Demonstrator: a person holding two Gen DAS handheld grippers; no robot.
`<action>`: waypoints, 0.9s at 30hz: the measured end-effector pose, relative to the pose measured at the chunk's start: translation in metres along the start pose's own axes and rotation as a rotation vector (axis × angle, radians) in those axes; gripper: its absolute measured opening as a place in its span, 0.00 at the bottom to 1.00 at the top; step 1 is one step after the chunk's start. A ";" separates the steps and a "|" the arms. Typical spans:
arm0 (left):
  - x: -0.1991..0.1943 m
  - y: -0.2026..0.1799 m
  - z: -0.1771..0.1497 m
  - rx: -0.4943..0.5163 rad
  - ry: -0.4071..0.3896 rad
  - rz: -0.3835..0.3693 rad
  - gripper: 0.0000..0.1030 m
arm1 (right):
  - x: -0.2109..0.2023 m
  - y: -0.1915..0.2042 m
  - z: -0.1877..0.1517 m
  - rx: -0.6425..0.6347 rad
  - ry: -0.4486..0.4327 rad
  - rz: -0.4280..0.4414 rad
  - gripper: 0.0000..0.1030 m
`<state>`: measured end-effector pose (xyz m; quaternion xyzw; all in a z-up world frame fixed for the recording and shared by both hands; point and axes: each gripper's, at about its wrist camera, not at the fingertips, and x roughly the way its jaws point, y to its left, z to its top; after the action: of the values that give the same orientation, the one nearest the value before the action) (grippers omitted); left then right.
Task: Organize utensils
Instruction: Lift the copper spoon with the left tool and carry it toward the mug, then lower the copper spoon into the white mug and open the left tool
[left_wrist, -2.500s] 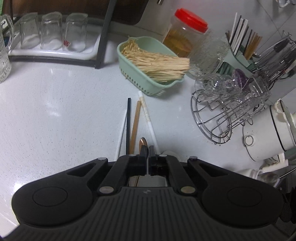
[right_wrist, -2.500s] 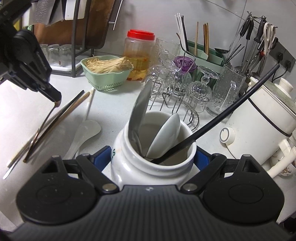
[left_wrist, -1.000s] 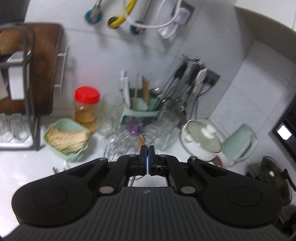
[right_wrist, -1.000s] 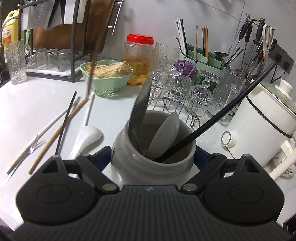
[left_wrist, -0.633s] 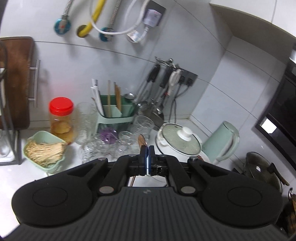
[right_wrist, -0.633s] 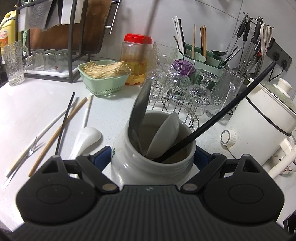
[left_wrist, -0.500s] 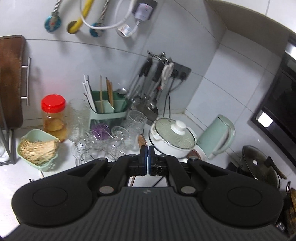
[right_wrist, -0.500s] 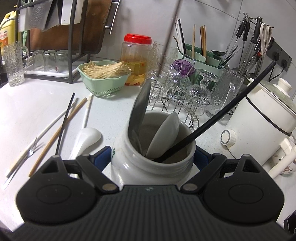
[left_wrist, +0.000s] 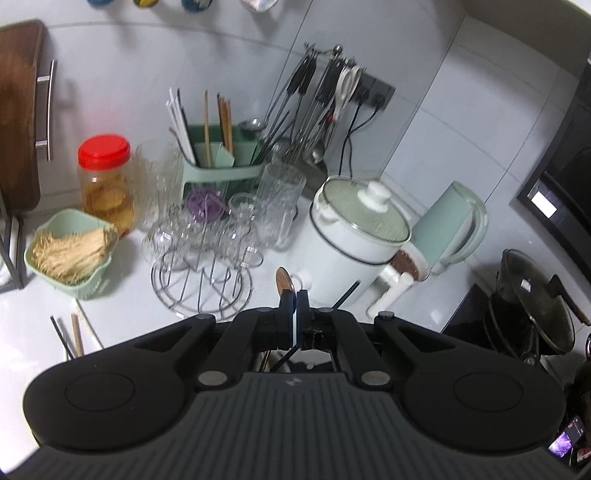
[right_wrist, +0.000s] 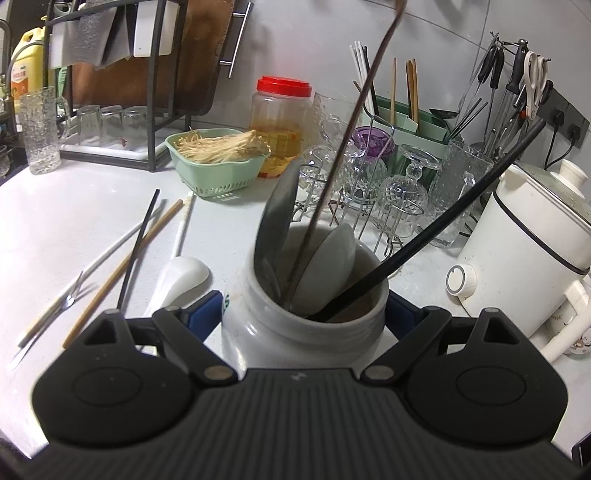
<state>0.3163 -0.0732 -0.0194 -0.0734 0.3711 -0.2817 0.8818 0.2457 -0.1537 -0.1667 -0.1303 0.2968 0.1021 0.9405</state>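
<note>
Copper-toned spoon (right_wrist: 343, 147), clamped in our shut left gripper (left_wrist: 293, 295), now dips into the jar (right_wrist: 295, 332) at lower centre, which our right gripper (right_wrist: 303, 314) braces: insertion nearly complete.

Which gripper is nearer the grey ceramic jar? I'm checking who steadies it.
Right. The right gripper straddles the grey ceramic jar; the left gripper hovers above, lowering a copper-coloured spoon in.
</note>
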 end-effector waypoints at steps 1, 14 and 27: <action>0.003 0.001 -0.001 -0.002 0.018 0.001 0.01 | 0.000 0.000 0.000 -0.001 -0.002 0.002 0.90; 0.036 0.003 -0.018 0.024 0.259 0.012 0.01 | -0.002 -0.008 -0.003 0.037 -0.027 0.047 0.88; 0.042 -0.005 -0.015 0.061 0.307 0.059 0.02 | -0.007 -0.019 -0.004 0.071 -0.063 0.093 0.93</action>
<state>0.3273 -0.0994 -0.0541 0.0084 0.4949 -0.2748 0.8243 0.2433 -0.1736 -0.1622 -0.0798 0.2764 0.1394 0.9475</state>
